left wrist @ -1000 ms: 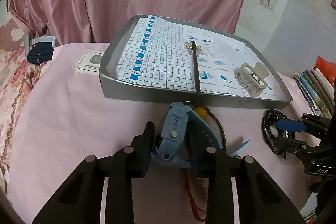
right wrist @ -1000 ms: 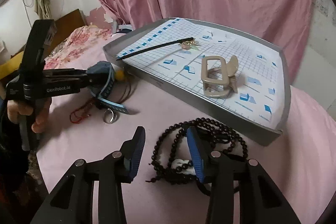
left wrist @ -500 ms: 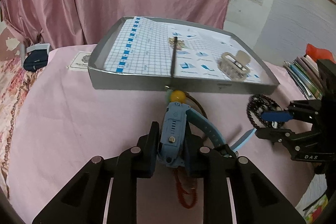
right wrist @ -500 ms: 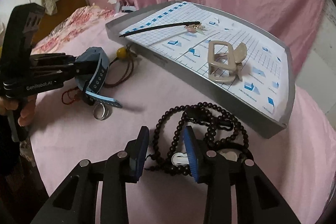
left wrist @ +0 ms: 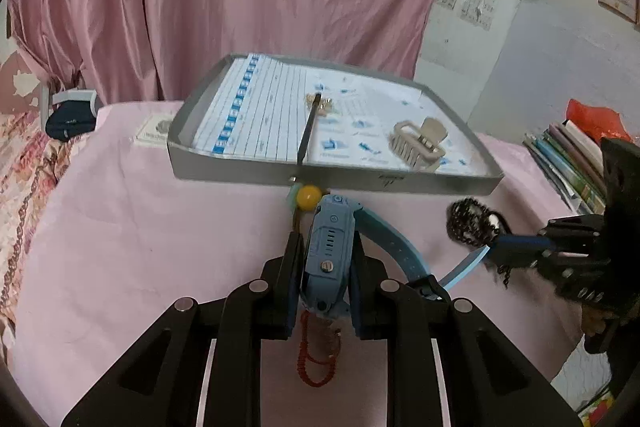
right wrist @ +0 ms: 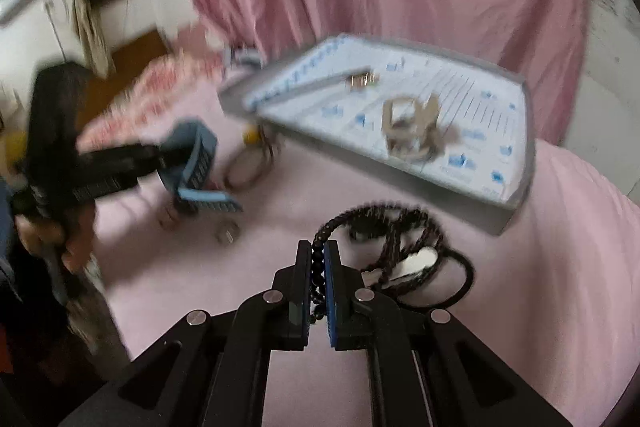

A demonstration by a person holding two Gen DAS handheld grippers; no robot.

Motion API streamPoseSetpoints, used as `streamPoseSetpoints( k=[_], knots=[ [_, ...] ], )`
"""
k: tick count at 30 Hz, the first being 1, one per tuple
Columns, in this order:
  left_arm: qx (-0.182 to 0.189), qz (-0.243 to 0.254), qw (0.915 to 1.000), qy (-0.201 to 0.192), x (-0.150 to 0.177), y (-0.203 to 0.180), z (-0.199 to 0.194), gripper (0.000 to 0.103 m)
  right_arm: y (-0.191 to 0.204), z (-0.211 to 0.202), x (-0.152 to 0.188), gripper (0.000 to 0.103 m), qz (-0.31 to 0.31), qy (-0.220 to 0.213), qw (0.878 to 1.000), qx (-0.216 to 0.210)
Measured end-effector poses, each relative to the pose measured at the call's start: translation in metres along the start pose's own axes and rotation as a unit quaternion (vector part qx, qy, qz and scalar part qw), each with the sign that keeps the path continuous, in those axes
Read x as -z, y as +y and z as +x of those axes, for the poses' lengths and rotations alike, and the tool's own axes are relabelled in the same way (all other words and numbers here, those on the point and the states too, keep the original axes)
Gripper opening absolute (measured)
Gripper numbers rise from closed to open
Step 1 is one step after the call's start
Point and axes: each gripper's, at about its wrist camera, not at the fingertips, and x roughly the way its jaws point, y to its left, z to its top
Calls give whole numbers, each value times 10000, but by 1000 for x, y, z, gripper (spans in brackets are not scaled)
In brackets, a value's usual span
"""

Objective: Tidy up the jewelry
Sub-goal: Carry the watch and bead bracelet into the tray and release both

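My left gripper (left wrist: 326, 247) is shut on a blue watch (left wrist: 329, 251), its strap trailing off to the right above the pink cloth. My right gripper (right wrist: 318, 259) is shut on a black bead necklace (right wrist: 384, 231), whose loops lie bunched just ahead of the fingers. The grey tray (left wrist: 280, 173) with grid paper stands beyond; it holds a beige hair claw (left wrist: 418, 143), a black hair stick (left wrist: 308, 131) and a small gold piece (left wrist: 320, 103). The right wrist view is blurred, with the tray (right wrist: 508, 215) at upper right.
A red bead bracelet (left wrist: 316, 359) lies under the left gripper, and a yellow bead on a brown cord (left wrist: 309, 197) sits at the tray's front wall. A ring (right wrist: 227, 233) rests on the cloth. Books (left wrist: 568, 163) are stacked at the right.
My right gripper has closed on the black bead necklace. My left gripper has lifted and drawn back slightly with the watch; the right view is now blurred by motion.
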Motion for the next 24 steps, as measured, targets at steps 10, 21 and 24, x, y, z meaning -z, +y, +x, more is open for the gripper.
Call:
streamPoseSetpoints(
  k=[10, 21, 24],
  knots=[
    [161, -71, 9992, -368, -12, -12, -21, 17, 1, -48, -29, 6, 316, -987, 9938, -411],
    [221, -410, 9968, -648, -23, -9, -25, 17, 3, -66, -50, 6, 298, -1544, 9862, -515],
    [230, -556, 9951, -785, -34, -7, -21, 17, -4, -69, -59, 6, 357, -1761, 9825, -487]
  ],
)
